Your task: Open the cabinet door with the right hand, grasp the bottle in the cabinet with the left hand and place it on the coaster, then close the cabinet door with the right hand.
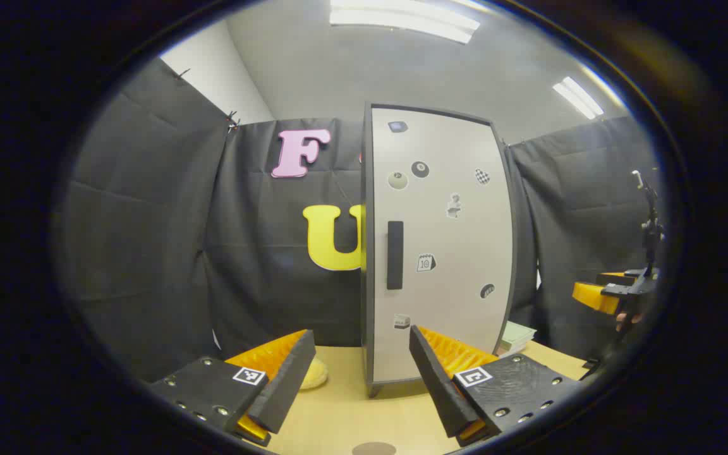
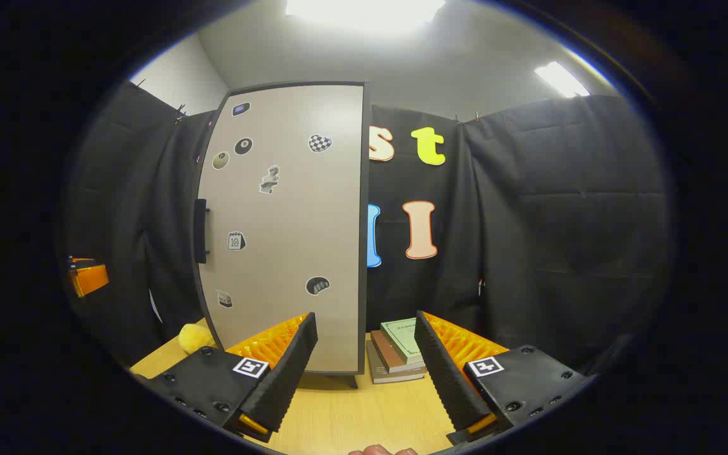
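Grey, sticker-dotted cabinet door (image 1: 440,246) with its black handle (image 1: 394,254) stands closed, so nothing is done yet. We hold the left gripper (image 1: 361,385) and right gripper (image 2: 364,373) wide open, empty; bottle presumably inside, brown coaster (image 1: 373,448) waiting.

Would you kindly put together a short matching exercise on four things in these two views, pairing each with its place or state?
Things:
1. cabinet door
2. door handle
3. stack of books
4. left gripper

Places or states:
A. lying on the table to the right of the cabinet
B. open, holding nothing
C. closed, dotted with stickers
D. upright dark bar near the door's left edge

Pairs: 1-C, 2-D, 3-A, 4-B
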